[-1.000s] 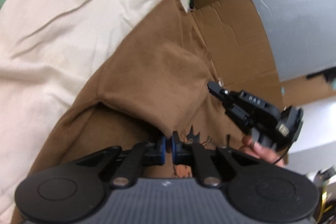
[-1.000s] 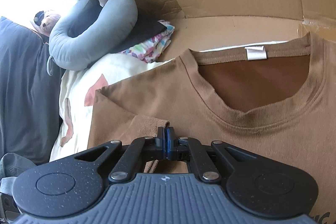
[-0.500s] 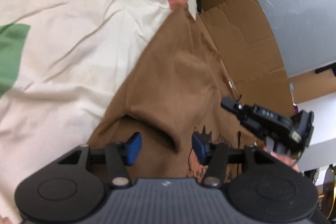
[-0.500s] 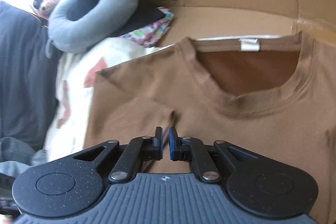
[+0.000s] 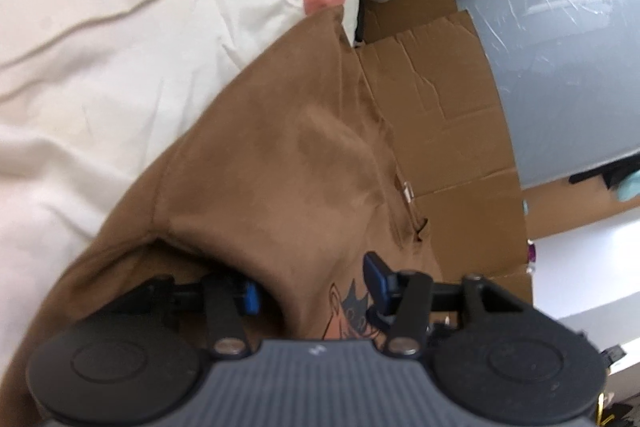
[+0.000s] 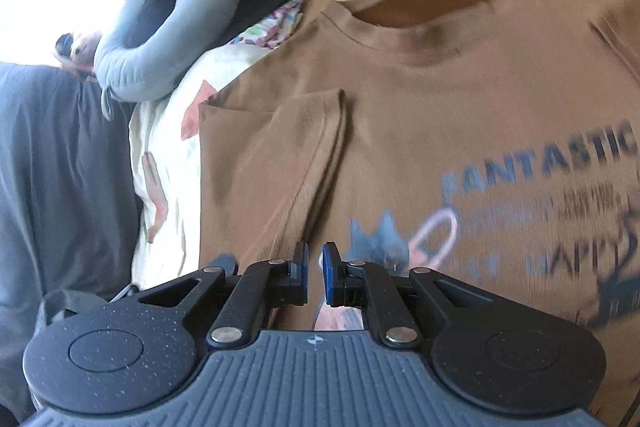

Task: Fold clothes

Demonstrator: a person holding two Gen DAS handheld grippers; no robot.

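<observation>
While blur softens both views, these notes run near to far.
Left gripper (image 5: 312,287): bottom centre, jaws apart and just closing a little; a fold of the shirt (image 5: 280,167) lies between the pads, unpinched.
Right gripper (image 6: 315,275): bottom centre, narrow gap, grasping nothing.
Shirt (image 6: 440,131): brown, printed, spread mid-frame; sleeve (image 6: 296,155) folded inward.
Sheet (image 5: 120,27): cream, upper left.
Cardboard (image 5: 448,107): beyond the collar.

A grey neck pillow (image 6: 168,39) lies against flattened cardboard (image 5: 436,115), beside a cream bedsheet (image 5: 120,47).
</observation>
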